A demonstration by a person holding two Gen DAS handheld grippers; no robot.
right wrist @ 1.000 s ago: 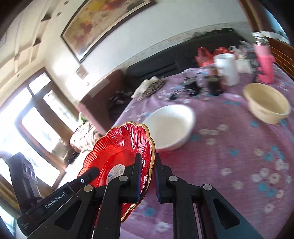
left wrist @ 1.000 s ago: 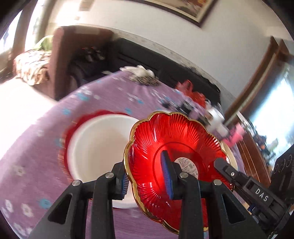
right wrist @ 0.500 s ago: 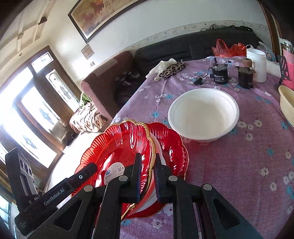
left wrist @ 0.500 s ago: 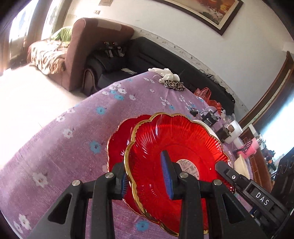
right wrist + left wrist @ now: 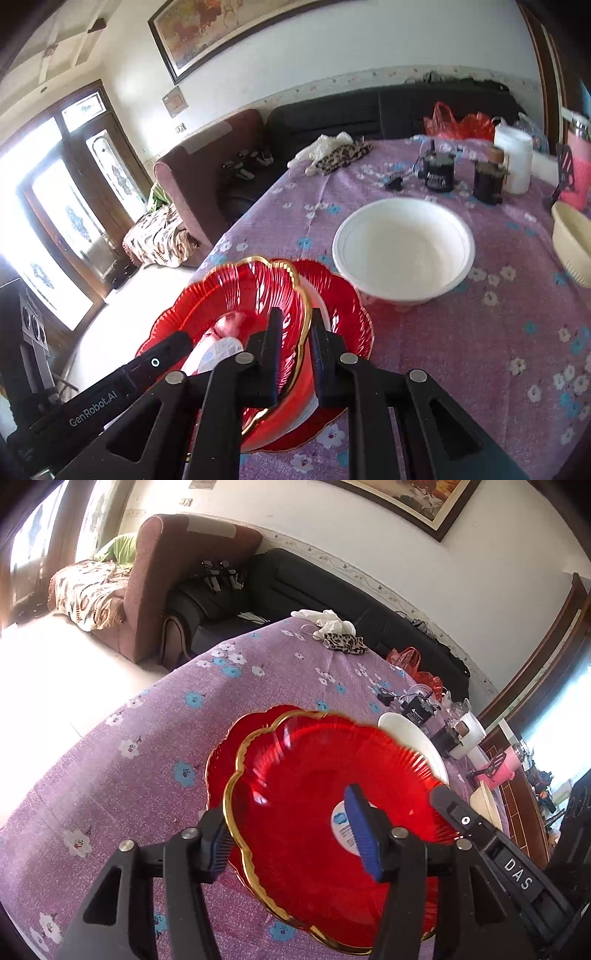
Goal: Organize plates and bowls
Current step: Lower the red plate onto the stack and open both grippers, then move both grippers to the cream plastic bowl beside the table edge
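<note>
- The top red plate [image 5: 317,812], with its gold wavy edge, sits right over a second red plate [image 5: 347,306] on the purple flowered tablecloth [image 5: 140,738]. Same plates go in one pile.
- The left gripper [image 5: 291,834] has just been opening. Its pads stand on both sides of the plate's edge but do not press it, so it is letting go.
- The right gripper [image 5: 295,325] is nearly closed and pinches the other edge of the top plate. This likely keeps the plate steady.
- The white bowl [image 5: 402,247] sits just beside the pile, and a cream bowl [image 5: 572,240] sits farther off. They are probably next.
</note>
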